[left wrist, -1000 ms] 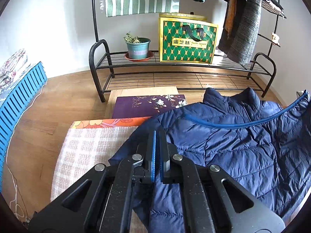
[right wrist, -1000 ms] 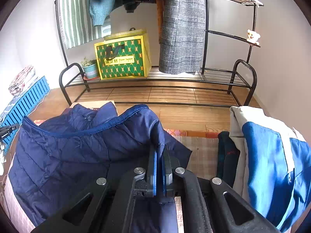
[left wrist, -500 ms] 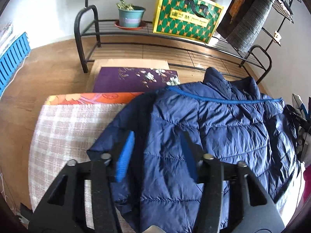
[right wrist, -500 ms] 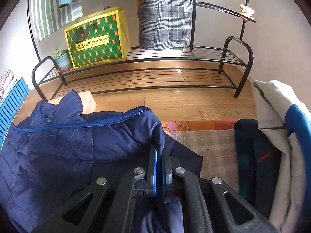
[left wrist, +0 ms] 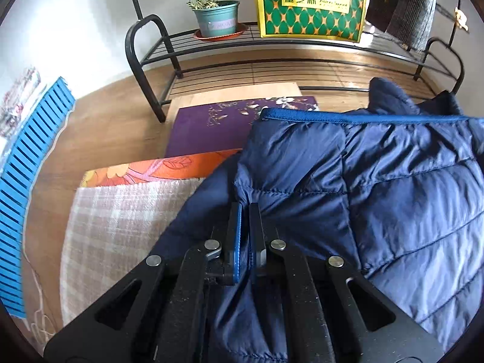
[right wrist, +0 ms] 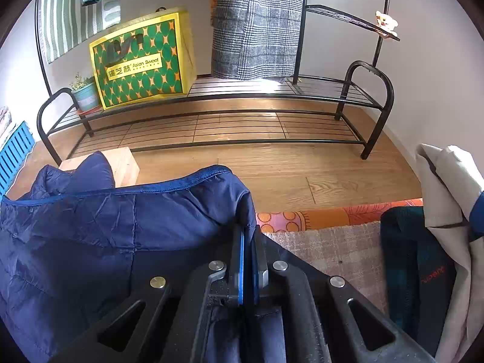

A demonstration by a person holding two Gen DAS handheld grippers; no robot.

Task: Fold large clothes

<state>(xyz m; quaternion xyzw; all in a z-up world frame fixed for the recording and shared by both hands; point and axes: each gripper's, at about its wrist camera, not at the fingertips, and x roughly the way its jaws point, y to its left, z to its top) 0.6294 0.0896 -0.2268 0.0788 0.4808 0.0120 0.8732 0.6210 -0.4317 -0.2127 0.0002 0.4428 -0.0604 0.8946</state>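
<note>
A wooden floor (right wrist: 302, 178) carries one checked blanket (left wrist: 121, 211), with one black rack (right wrist: 211, 115) beyond it. On the blanket lies one navy jacket (left wrist: 378, 181). The left gripper (left wrist: 245, 208) and right gripper (right wrist: 248, 233) each pinch its fabric. One green bag (right wrist: 142, 60) stands on the rack.

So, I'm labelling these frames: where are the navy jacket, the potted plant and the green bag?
navy jacket (left wrist: 393, 181), left wrist view, quilted panel.
potted plant (left wrist: 218, 21), left wrist view, pot wall.
green bag (right wrist: 142, 63), right wrist view, front face.
</note>
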